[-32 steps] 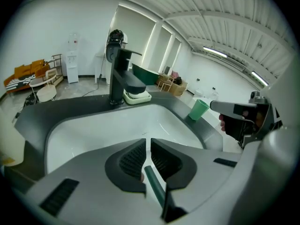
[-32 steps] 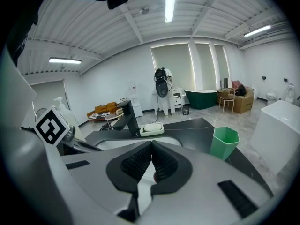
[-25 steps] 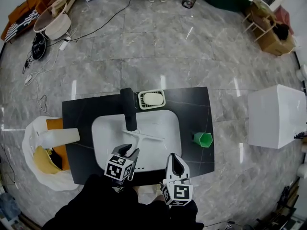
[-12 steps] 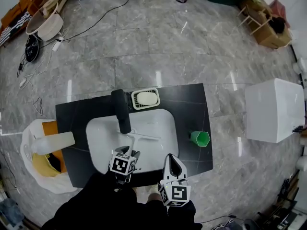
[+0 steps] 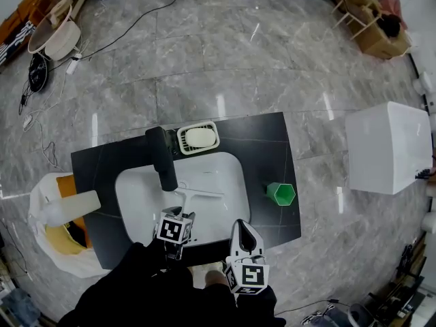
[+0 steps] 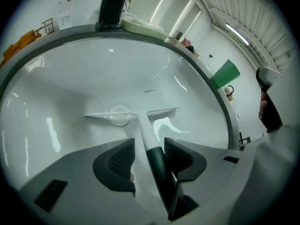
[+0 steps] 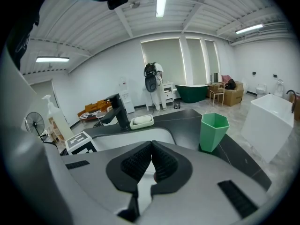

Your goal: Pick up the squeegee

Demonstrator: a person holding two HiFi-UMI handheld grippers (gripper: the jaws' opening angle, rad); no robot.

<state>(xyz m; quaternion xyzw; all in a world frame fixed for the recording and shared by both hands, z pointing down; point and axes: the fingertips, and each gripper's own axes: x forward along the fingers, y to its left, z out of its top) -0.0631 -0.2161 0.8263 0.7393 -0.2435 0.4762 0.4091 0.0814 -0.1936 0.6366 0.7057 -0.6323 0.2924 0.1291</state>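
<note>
Left gripper (image 6: 149, 146): jaws are standing wide and have just been closing, straddling the squeegee (image 6: 142, 125) at its dark handle, not clamping it. Only the left gripper view is showing this.

Squeegee: is lying in the white sink (image 5: 129, 182), blade across the drain.

Right gripper (image 7: 151, 152): pads are meeting, holding nothing, at the near edge of the counter (image 5: 272, 148).

Green cup (image 7: 213, 130): is standing near the right edge.

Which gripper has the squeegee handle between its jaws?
The left gripper: its jaws, just opened wide then narrowed a little, stand open around the squeegee handle down in the sink. The right gripper is shut and empty.
</note>
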